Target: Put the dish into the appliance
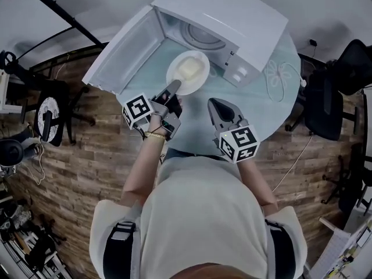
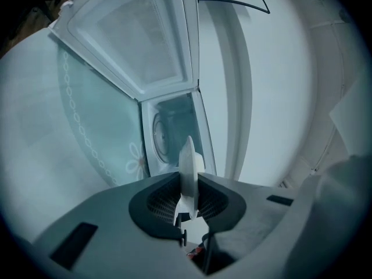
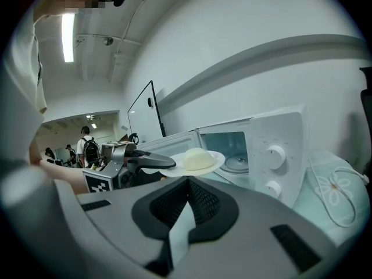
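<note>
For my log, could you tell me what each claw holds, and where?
Left claw pinches the round white plate by its near rim; right claw holds nothing.

I'm in what looks like an office or lab workspace: wood-plank floor, black office chairs at right, black equipment stands at left, a white microwave on a round table, and backpack-wearing people in a far strip-lit hall.
</note>
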A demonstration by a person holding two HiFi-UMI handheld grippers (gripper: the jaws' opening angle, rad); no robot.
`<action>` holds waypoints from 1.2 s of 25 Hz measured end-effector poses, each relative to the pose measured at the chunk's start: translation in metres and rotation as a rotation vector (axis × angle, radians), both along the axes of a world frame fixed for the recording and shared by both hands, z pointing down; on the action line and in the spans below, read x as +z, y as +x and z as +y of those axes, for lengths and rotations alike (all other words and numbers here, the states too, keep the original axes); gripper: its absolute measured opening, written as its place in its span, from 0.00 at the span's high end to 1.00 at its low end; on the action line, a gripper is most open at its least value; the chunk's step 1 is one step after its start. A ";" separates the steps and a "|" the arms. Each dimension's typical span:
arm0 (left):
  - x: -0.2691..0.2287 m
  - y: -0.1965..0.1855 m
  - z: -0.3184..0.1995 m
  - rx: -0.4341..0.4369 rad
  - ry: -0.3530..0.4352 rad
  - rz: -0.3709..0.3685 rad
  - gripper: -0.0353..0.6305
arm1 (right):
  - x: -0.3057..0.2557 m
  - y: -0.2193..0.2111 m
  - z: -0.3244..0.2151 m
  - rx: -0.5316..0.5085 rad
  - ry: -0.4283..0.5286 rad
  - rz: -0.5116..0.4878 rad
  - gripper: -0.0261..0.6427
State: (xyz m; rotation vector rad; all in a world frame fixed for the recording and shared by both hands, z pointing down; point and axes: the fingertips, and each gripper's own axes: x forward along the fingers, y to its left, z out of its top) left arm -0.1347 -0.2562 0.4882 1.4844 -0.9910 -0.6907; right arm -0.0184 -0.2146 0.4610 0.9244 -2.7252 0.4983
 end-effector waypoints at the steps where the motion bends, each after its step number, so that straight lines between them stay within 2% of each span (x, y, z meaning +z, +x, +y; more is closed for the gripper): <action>1: 0.000 0.000 -0.007 0.007 0.005 0.000 0.87 | 0.001 -0.001 -0.003 0.004 -0.004 -0.001 0.95; 6: 0.005 -0.003 -0.040 0.025 0.013 0.001 0.87 | 0.010 -0.002 -0.016 0.022 -0.024 0.005 0.95; 10: 0.018 -0.010 -0.064 0.023 -0.022 -0.024 0.87 | 0.014 -0.004 -0.027 0.046 -0.036 0.007 0.95; 17: 0.039 -0.015 -0.109 0.022 -0.046 -0.010 0.87 | 0.019 -0.012 -0.041 0.050 -0.051 0.013 0.95; 30: 0.082 -0.015 -0.158 0.029 -0.095 -0.021 0.87 | 0.031 -0.019 -0.049 0.074 -0.073 0.042 0.95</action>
